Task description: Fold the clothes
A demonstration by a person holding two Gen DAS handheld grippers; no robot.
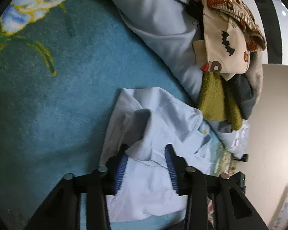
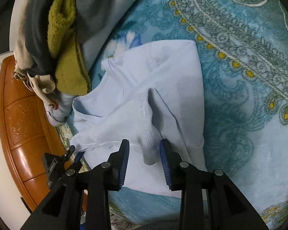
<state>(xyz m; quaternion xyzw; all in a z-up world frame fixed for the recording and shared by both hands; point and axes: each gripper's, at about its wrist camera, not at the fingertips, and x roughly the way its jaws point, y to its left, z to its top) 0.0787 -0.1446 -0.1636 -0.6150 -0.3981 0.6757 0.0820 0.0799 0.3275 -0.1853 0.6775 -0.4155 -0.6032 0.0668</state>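
Observation:
A pale blue garment (image 1: 163, 118) lies crumpled on a teal patterned blanket (image 1: 57, 105). My left gripper (image 1: 146, 151) is low over its near edge. The jaws stand apart, and a loose fold of the cloth lies between the blue pads (image 1: 170, 159) without being pinched. In the right wrist view the same garment (image 2: 153, 72) spreads across the blanket (image 2: 249, 99). My right gripper (image 2: 144, 143) is open, with a raised stitched seam (image 2: 147, 132) between its fingers and a gap on both sides.
A pile of other clothes (image 1: 220, 38) sits just beyond the garment, with a bat-print cloth, an olive knit (image 2: 63, 38) and grey pieces. An orange wooden board (image 2: 19, 124) runs along the blanket's edge. A black tool part (image 2: 55, 163) shows near the garment's left corner.

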